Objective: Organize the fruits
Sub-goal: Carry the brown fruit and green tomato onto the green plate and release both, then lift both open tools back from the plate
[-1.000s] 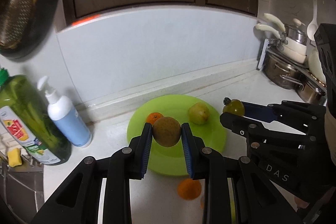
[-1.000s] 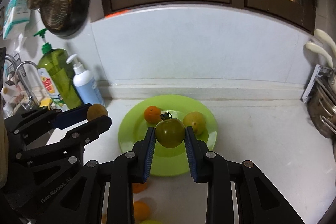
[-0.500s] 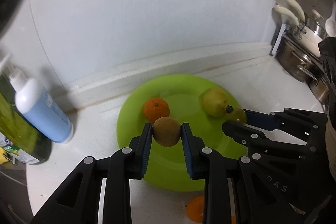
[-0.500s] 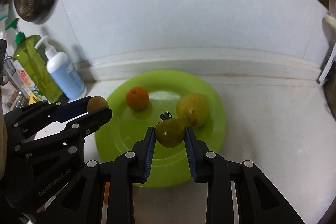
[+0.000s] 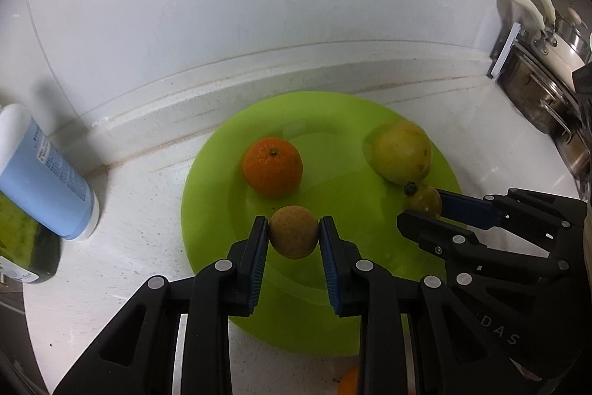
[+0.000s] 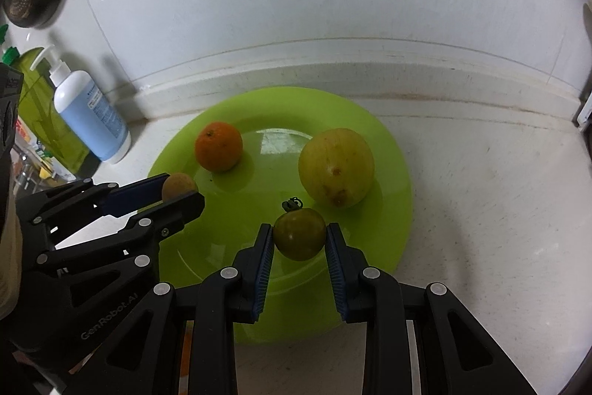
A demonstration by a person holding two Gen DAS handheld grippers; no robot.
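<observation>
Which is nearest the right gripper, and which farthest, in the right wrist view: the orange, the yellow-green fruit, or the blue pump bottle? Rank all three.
From the right gripper:
1. Yellow-green fruit, on the plate, just beyond to the right.
2. Orange, on the plate's far left.
3. Blue pump bottle, off the plate by the wall.

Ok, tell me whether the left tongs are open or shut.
Shut on the brown fruit: both pads of the left tongs press its sides above the green plate.

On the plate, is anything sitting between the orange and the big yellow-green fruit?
No. In the right wrist view only bare green plate lies between the orange and the yellow-green fruit.
</observation>
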